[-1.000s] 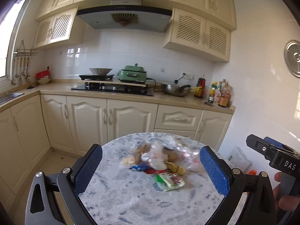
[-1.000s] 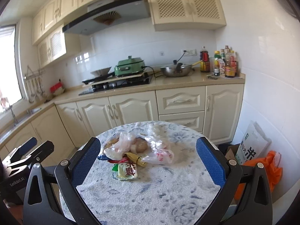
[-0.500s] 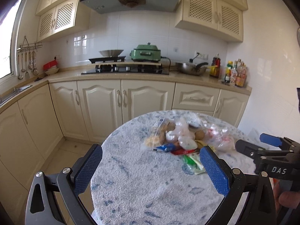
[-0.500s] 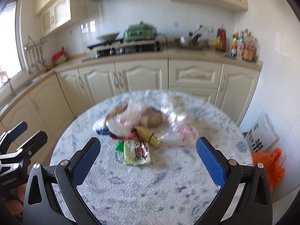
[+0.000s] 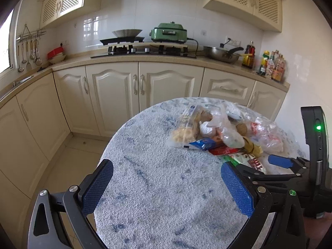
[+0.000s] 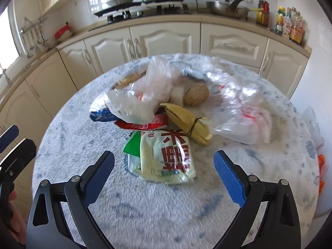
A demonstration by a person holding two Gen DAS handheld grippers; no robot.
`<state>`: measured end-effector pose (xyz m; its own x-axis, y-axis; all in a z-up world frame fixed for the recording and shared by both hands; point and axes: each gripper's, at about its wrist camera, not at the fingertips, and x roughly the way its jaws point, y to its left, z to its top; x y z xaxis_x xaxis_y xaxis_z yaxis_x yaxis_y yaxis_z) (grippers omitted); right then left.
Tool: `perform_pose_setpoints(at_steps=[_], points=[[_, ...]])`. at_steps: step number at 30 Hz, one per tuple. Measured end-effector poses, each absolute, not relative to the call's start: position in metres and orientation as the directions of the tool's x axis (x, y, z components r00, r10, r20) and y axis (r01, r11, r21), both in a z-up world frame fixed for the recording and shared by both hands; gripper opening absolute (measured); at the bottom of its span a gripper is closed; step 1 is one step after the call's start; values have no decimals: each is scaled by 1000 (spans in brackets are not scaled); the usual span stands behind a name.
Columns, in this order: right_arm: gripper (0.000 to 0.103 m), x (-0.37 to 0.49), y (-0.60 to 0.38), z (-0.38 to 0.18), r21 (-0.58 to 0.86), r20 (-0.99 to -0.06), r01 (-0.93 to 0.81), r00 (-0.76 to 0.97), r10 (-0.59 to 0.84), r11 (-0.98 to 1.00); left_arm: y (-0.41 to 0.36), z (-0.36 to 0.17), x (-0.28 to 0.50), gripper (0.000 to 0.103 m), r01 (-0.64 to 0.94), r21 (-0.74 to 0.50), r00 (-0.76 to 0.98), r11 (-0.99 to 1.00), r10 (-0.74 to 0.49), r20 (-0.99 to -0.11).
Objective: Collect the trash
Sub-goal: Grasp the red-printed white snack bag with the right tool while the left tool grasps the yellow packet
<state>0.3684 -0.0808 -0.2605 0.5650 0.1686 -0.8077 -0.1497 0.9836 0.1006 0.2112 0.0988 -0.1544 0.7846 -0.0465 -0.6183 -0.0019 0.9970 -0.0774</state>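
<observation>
A heap of trash lies on a round blue-and-white table [image 6: 145,203]: a green and cream snack packet [image 6: 166,155], a yellow wrapper [image 6: 186,120], a red wrapper [image 6: 141,125], a blue wrapper [image 6: 101,115], a brown lump [image 6: 196,96] and clear plastic bags [image 6: 244,112]. My right gripper [image 6: 164,176] is open and empty, low over the table, with the snack packet just ahead between its fingers. My left gripper [image 5: 166,186] is open and empty over the table's left part; the heap [image 5: 217,132] lies ahead to its right.
Cream kitchen cabinets [image 5: 116,95] run behind the table, with a hob, a green cooker [image 5: 169,32], a pan and bottles [image 5: 271,66] on the counter. The right gripper shows in the left wrist view [image 5: 290,166]. An orange bag [image 6: 321,172] lies on the floor at right.
Both grippers have moved forward and down toward the table. The trash heap now looks larger and closer in the right wrist view. Both stay open.
</observation>
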Motion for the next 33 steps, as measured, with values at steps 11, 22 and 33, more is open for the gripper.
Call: perform_pose_setpoints(at_steps=[11,22,33], points=[[76,377,-78,-277,120,-809,-209,546,218,971,82,-173,268,102,14,-55,746,998,-46,-664],[76,347,-131,-258,188,-778,-171,575,253,967,41,-186,295,102,86,-45,721,995,-94,-687],[76,329,-207,-255,235,-754,-34,625,204,972,-29,-196,326,102,250,-41,667,967,-203,-717]])
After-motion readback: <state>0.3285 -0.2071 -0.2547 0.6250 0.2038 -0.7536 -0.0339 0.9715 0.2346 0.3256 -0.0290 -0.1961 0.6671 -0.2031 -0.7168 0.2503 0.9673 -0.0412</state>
